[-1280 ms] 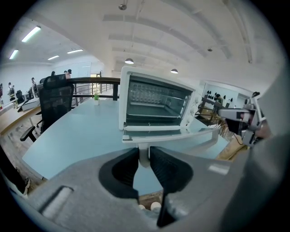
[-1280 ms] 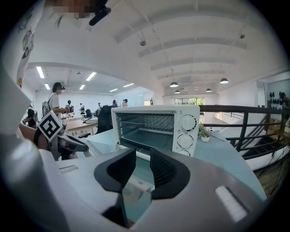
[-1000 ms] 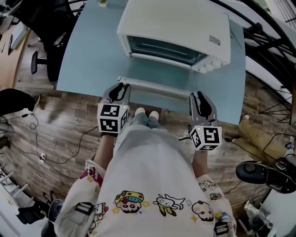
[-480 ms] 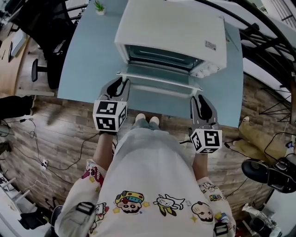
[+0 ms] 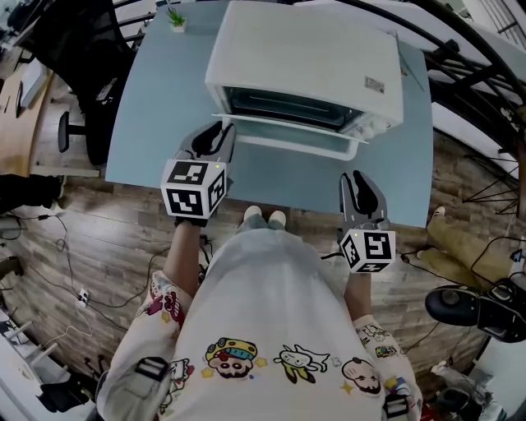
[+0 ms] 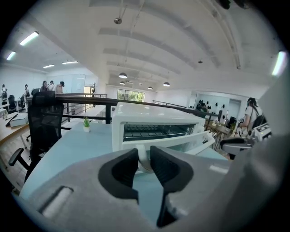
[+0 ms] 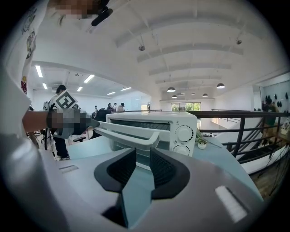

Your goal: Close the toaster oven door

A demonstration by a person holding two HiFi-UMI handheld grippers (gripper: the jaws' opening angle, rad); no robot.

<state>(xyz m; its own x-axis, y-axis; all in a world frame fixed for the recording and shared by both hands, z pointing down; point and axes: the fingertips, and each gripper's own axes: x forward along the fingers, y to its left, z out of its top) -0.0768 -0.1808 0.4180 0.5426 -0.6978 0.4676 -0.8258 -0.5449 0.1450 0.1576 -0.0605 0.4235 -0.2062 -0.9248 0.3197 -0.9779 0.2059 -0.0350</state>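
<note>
A white toaster oven stands on the light blue table. Its door is swung part way up, leaving a gap at the top. My left gripper is at the door's left end. In the left gripper view its pads are shut on the left post of the white door handle. My right gripper hangs open over the table's front edge, right of the door and apart from it. The right gripper view shows nothing between its jaws, with the handle bar beyond them.
A small potted plant sits at the table's far left corner. A black office chair stands left of the table. Dark railings run behind and to the right. Cables lie on the wooden floor.
The left gripper has moved up and forward with the handle, and the door has swung from lying flat to part way up. The right gripper has stayed about where it was.
</note>
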